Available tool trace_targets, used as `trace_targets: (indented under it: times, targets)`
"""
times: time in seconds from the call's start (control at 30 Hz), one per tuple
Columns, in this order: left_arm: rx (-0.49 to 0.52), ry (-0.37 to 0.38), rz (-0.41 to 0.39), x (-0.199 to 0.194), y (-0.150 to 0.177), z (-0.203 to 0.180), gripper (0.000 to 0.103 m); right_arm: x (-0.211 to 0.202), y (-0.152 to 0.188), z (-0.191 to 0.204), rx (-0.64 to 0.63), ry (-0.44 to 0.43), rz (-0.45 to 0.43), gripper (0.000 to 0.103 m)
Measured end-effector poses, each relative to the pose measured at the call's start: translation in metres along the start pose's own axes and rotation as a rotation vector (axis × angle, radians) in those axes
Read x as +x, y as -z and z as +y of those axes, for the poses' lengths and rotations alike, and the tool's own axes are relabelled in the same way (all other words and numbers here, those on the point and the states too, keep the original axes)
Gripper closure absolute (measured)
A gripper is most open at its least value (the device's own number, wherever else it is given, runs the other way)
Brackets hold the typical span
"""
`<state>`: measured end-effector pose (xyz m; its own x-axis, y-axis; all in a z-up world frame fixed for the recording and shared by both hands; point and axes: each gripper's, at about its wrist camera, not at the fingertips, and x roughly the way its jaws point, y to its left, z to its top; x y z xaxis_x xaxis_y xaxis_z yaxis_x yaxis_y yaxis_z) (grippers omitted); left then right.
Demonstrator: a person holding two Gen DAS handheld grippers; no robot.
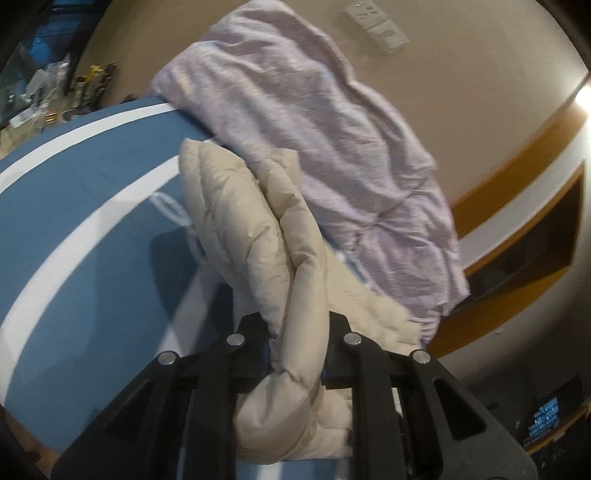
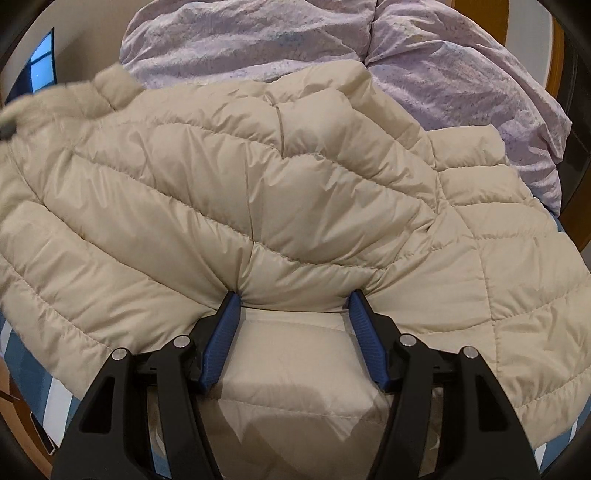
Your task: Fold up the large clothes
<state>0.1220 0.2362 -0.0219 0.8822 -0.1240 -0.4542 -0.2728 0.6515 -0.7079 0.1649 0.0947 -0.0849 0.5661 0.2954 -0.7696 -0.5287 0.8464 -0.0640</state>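
Note:
A cream quilted puffer jacket (image 2: 258,192) lies spread on a blue and white striped bed cover (image 1: 74,229). My left gripper (image 1: 295,332) is shut on a bunched fold of the jacket (image 1: 280,258) and holds it raised above the cover. My right gripper (image 2: 293,302) is open, its blue fingertips (image 2: 229,314) pressed against a jacket fold, with jacket fabric lying between the jaws.
A crumpled lilac quilt (image 1: 314,129) lies behind the jacket, also in the right wrist view (image 2: 461,74). A beige wall with a white wall panel (image 1: 376,26) and wooden furniture (image 1: 517,229) stand beyond. Cluttered shelves (image 1: 55,92) are at far left.

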Motion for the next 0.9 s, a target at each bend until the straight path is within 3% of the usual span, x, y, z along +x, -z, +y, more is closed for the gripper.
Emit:
trace_targets:
  times: [0.27,0.5,0.9]
  targets:
    - [0.076,0.150,0.030,0.004,0.018,-0.059,0.085,0.002,-0.003,-0.003,0.020,-0.017,0.006,0.040]
    - [0.146,0.262,0.118,0.024,0.046,-0.114,0.085,0.004,-0.003,-0.008,0.046,-0.050,0.009,0.040]
    - [0.211,0.301,0.248,0.075,0.087,-0.174,0.085,0.004,-0.002,-0.021,0.089,-0.109,0.003,0.040]
